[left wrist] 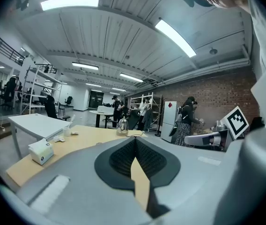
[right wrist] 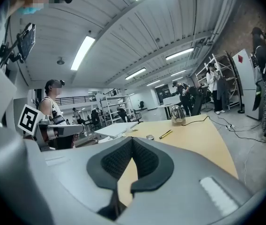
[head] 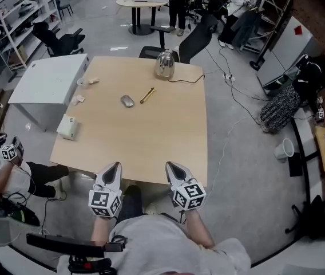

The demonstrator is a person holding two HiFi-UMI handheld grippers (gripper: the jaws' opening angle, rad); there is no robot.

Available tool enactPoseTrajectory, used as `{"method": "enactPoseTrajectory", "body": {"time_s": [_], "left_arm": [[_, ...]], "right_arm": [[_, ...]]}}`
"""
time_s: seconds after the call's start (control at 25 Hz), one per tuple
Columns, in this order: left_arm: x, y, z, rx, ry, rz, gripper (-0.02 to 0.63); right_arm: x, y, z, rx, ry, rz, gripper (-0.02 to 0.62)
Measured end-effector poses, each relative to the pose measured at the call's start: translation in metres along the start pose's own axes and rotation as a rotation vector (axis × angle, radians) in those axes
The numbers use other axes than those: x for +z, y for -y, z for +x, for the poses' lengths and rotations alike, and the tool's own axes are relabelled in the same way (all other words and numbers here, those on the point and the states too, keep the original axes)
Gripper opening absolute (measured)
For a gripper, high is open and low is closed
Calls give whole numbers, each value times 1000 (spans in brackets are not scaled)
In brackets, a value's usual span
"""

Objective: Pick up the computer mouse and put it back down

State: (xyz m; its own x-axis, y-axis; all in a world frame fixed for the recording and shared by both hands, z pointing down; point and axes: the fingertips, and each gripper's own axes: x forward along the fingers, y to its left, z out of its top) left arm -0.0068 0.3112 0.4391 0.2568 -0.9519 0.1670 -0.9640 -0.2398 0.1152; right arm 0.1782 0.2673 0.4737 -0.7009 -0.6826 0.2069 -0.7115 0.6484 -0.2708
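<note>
The grey computer mouse (head: 127, 101) lies on the wooden table (head: 151, 148), in its far half and left of a yellow pen (head: 147, 95). In the right gripper view the mouse (right wrist: 150, 137) is a small shape far ahead, beyond the jaws. My left gripper (head: 114, 167) and right gripper (head: 170, 165) hover side by side over the table's near edge, far short of the mouse. Both point towards it. The left gripper (left wrist: 135, 140) has its pads meeting at the tips with nothing between them, and so does the right gripper (right wrist: 132, 139).
A metal kettle (head: 164, 65) with a black cord stands at the table's far edge. A white tissue box (head: 67, 127) sits near the left edge, with small white items (head: 80, 99) beyond it. A white table (head: 48, 85) adjoins on the left. A seated person (head: 2, 176) is at the near left.
</note>
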Motion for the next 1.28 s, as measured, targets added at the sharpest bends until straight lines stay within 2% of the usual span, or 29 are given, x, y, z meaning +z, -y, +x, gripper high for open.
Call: {"method": "enactPoseTrajectory", "body": {"time_s": [0.28, 0.44, 0.8, 1.0, 1.28], "left_arm": [[9, -36, 32, 11, -2, -6, 20], [11, -58, 54, 21, -14, -20, 20], [43, -103, 115, 13, 0, -26, 20], [48, -126, 141, 22, -11, -51, 20], [38, -162, 167, 31, -34, -75, 20]], "right_arm": [[17, 2, 49, 30, -2, -9, 6], [18, 8, 80, 29, -37, -13, 6], [60, 28, 152, 39, -36, -38, 6], [75, 38, 186, 39, -51, -42, 6], [71, 42, 233, 45, -92, -43, 6]]}}
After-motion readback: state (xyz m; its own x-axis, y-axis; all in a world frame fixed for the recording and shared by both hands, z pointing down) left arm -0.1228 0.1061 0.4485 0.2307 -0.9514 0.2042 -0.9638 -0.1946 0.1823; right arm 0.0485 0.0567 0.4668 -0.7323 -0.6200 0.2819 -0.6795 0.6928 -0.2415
